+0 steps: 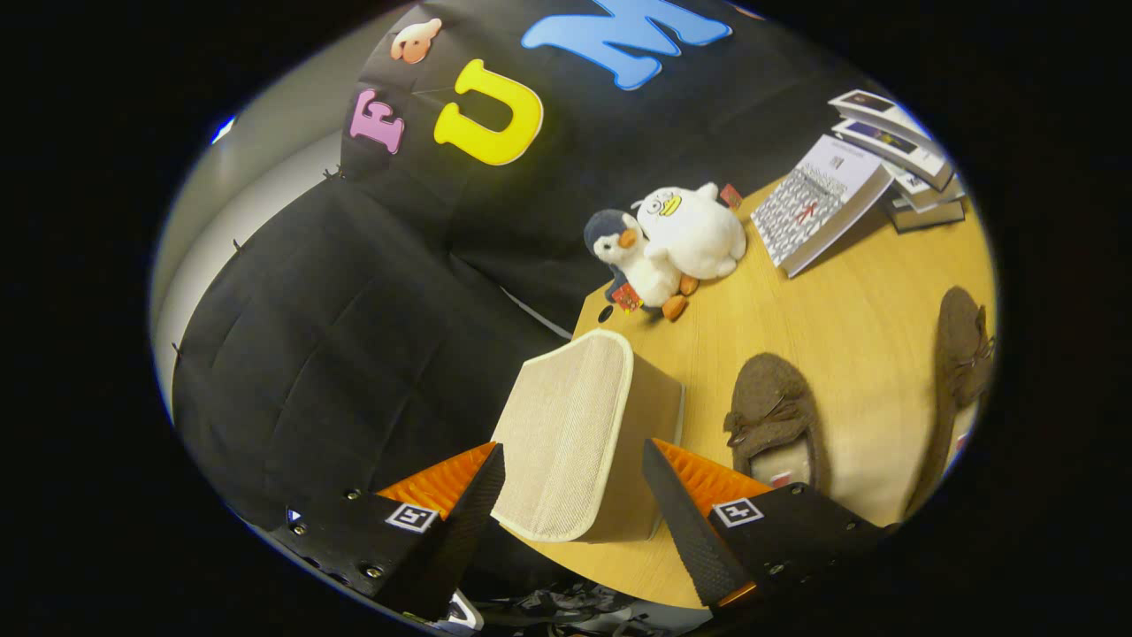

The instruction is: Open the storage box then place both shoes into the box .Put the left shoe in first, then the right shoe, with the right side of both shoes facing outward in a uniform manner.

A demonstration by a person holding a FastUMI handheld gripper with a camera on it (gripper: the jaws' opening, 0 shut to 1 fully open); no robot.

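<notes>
Gripper view: storage box (579, 433) sitting at counter (849, 318) edge, lid closed, lying between and just ahead of hand-held gripper (573, 482), fingers spread wide, gripping nothing. Both shoes (774, 416) resting right of box.

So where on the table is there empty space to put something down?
The biggest bare patch of table lies between the two brown shoes, running up toward the leaning book. A smaller patch sits between the storage box and the plush toys. It's crowded by the stacked books. The gripper is open, its fingers straddling the box.
</notes>
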